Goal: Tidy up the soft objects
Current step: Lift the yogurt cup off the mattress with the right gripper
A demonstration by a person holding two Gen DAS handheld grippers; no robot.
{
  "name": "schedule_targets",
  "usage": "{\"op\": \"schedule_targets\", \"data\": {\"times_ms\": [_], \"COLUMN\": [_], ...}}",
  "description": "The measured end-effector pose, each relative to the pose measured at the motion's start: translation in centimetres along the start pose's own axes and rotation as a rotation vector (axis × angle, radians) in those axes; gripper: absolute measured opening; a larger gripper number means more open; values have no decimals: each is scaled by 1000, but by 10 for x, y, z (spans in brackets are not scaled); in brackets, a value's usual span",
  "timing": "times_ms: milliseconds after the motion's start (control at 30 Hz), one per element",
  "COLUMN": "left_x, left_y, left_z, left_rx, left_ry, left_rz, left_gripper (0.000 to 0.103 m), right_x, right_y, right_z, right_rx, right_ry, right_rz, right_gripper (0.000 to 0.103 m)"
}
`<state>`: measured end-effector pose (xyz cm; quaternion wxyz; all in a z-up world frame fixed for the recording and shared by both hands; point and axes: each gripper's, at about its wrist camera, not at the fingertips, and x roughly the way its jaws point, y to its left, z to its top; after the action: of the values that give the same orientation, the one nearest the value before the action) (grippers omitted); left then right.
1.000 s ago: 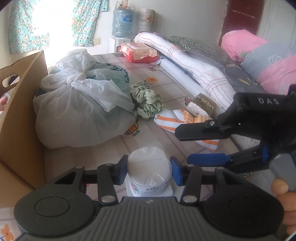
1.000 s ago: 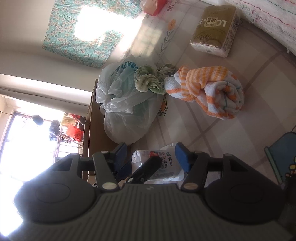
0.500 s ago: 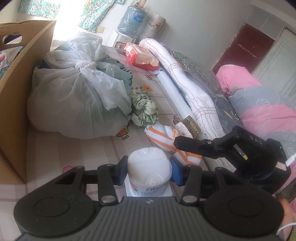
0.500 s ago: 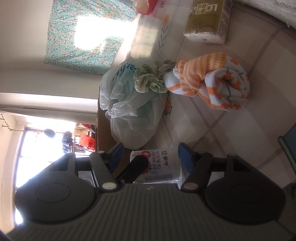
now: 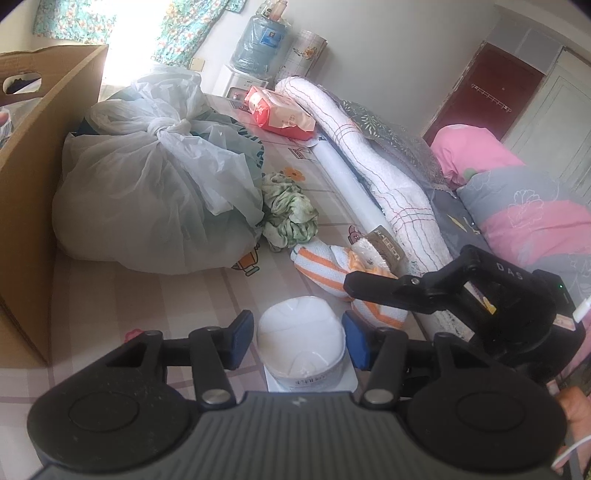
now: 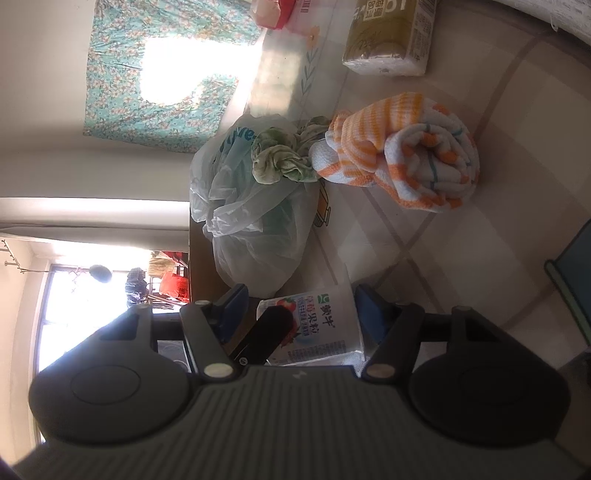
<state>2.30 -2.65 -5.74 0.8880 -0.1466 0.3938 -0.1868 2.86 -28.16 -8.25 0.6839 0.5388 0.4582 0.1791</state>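
White yogurt cup (image 6: 317,325) reads 蒙牛; pack (image 6: 388,33) "LC".

"DAS" on right gripper (image 5: 509,291); "蒙牛" on yogurt cup (image 6: 317,328); "LC" on tissue pack (image 6: 388,37).

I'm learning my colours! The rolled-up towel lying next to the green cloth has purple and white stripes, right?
Not quite. The rolled-up towel has orange and white stripes, not purple. It does lie next to the green cloth, as you said. The right wrist view shows both most clearly.
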Motion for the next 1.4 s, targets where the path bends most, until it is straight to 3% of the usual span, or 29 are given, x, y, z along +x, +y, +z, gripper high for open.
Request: {"op": "schedule_targets", "data": {"times_ms": [167, 400, 500, 767, 1167, 1333, 1400], "left_x": [-6, -19, -25, -29, 0, -5, -8], "left_y": [-2, -19, -22, -26, -15, -5, 1], "left_z": [-1, -4, -5, -10, -8, -9, -5], "left_rx": [37, 212, 267, 345, 240, 173, 107], "left_ry": [-7, -41, -41, -12, 100, 72, 71], "left_rz": [47, 165, 178, 206, 287, 235, 180], "left_gripper": [62, 65, 73, 76, 75, 70, 70], "right_x": [0, 11, 17, 35, 38, 32, 31], "right_y": [3, 10, 15, 24, 22, 19, 17], "right_z": [0, -3, -5, -10, -11, -10, -9], "right_rx": [-7, -20, -33, -55, -75, -68, -62], "right_ry": [5, 32, 48, 94, 70, 58, 52], "right_rz": [7, 22, 27, 41, -35, -43, -46], "right_gripper": [65, 64, 64, 64, 64, 65, 65]}}
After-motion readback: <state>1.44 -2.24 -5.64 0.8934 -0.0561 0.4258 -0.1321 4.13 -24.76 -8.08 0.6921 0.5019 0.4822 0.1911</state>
